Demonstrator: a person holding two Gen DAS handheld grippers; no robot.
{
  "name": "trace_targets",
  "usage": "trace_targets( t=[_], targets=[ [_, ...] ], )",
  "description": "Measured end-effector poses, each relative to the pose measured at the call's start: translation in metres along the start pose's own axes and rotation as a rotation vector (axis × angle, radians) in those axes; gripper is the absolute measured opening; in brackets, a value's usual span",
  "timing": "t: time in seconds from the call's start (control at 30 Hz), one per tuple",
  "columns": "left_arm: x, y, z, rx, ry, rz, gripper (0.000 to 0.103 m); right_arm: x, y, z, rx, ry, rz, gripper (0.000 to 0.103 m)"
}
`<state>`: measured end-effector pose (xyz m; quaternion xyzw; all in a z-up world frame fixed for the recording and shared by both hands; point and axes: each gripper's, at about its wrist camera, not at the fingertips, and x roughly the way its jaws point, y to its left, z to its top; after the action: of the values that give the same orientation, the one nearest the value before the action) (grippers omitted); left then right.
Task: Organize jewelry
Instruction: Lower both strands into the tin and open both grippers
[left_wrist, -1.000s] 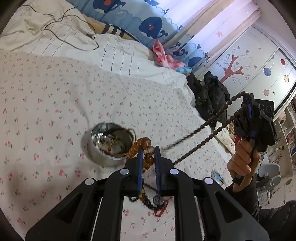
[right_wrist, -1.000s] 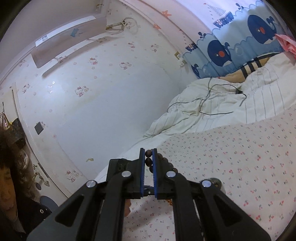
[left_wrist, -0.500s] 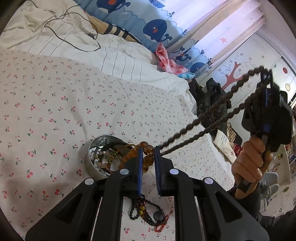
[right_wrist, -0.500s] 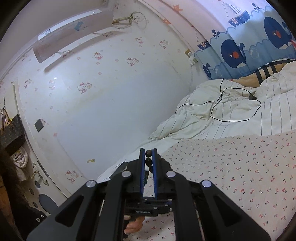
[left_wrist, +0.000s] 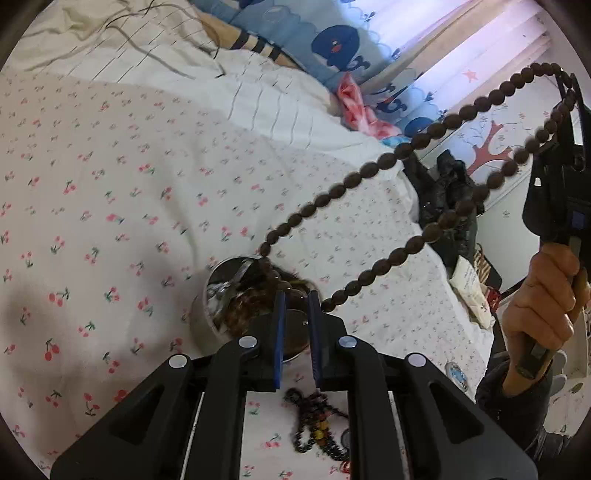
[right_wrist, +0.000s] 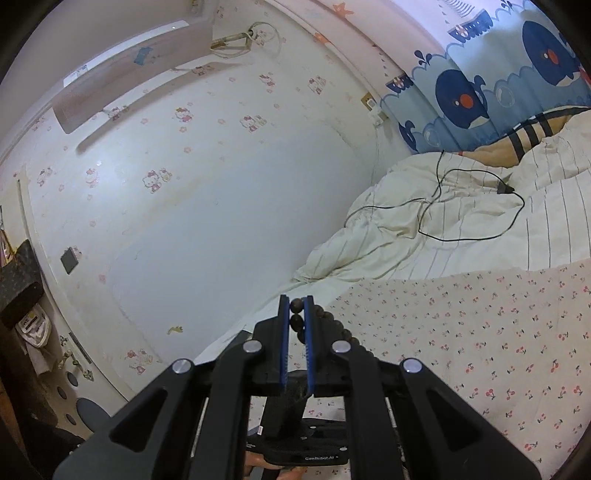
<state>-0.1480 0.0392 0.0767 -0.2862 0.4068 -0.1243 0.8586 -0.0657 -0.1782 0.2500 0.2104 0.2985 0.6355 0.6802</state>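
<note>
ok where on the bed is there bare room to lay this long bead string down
Open cherry-print sheet left of the metal tin, up to the striped duvet. Crowded near the tin: the long bead string drapes there, and a dark bracelet lies just in front.

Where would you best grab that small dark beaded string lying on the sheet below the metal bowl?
Take the small dark bead string at the bunched middle, where its colored beads cluster, and come straight down from above. It lies flat and tangled on the cherry-print sheet, so a side approach would probably only push it along. The metal bowl sits just beyond it, so keep the fingers clear of its rim.
</note>
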Motion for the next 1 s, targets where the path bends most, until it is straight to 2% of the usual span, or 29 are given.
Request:
trace_targets(
  t=[0.2, 0.27, 0.33, 0.53, 0.8, 0.83, 0.87, 0.9, 1.0],
  targets=[
    [-0.01, 0.011, -0.008, 0.01, 0.079, 0.063, 0.014, 0.008, -0.019, -0.026, 0.049, 0.055, -0.023, 0.008],
    [-0.018, 0.013, -0.011, 0.014, 0.08, 0.074, 0.018, 0.017, -0.028, -0.038, 0.067, 0.104, -0.044, 0.008],
    [-0.026, 0.014, -0.011, 0.011, 0.066, 0.069, 0.027, 0.027, -0.038, -0.052, 0.084, 0.153, -0.071, 0.008],
    [-0.032, 0.006, -0.008, 0.039, 0.057, 0.062, 0.033, 0.061, -0.066, -0.1, 0.088, 0.345, -0.232, 0.008],
    [-0.032, -0.019, -0.018, 0.149, 0.119, 0.031, 0.038, 0.075, -0.087, -0.135, 0.021, 0.491, -0.466, 0.01],
    [-0.031, -0.026, -0.022, 0.173, 0.14, 0.017, 0.039, 0.074, -0.087, -0.137, 0.023, 0.509, -0.469, 0.031],
    [-0.03, -0.03, -0.026, 0.192, 0.155, 0.007, 0.04, 0.07, -0.084, -0.137, 0.016, 0.503, -0.466, 0.06],
    [-0.029, -0.036, -0.032, 0.211, 0.174, -0.003, 0.043, 0.064, -0.078, -0.136, -0.006, 0.489, -0.477, 0.068],
    [-0.021, -0.055, -0.063, 0.274, 0.262, -0.054, 0.047, 0.036, -0.054, -0.138, -0.097, 0.47, -0.523, 0.075]
  ],
)
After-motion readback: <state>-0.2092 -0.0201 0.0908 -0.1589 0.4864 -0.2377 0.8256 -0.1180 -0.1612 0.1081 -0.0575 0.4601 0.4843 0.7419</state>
